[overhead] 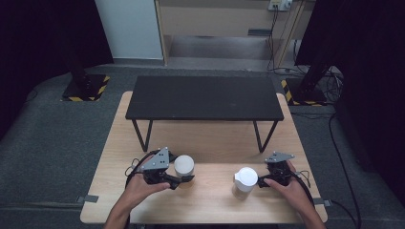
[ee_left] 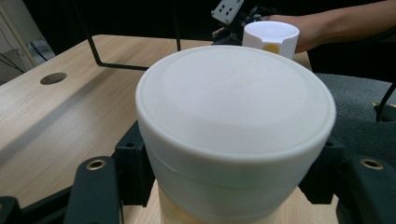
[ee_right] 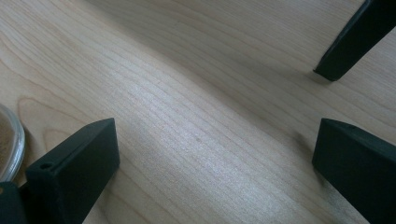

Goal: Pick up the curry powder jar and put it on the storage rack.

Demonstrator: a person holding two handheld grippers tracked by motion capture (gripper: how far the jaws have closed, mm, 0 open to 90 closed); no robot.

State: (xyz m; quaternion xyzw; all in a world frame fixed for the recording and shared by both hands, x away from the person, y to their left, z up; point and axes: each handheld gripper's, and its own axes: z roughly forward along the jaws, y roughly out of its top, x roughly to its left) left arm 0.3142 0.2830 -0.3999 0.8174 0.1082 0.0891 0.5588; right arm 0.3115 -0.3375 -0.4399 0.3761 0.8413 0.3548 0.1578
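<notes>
**A:** How much of the work is judged to be done?

**B:** About half of the grasping, it is judged. At the near edge of the pale wooden table, the white-lidded round jar is clamped between the black jaws of the left gripper. The pads are pressed on its sides just under the lid. It appears to be standing on the wood, not yet lifted.

**A:** And the other side?

**B:** The right gripper is held wide, with only bare wood between its jaws. The second white-capped jar is found just beside it, at 9 o'clock of that hand in the high view. So nothing is gripped there, and that grasp is left to do.

**A:** How is the held jar described?

**B:** A broad, smooth, matte white lid with a rounded rim is seen. Below it a paler body is glimpsed with something tan inside. On the second jar's cap a small yellow spot is seen.

**A:** What is seen farther off?

**B:** At 12 o'clock the black low metal-legged stand is set, well apart from both jars.
</notes>
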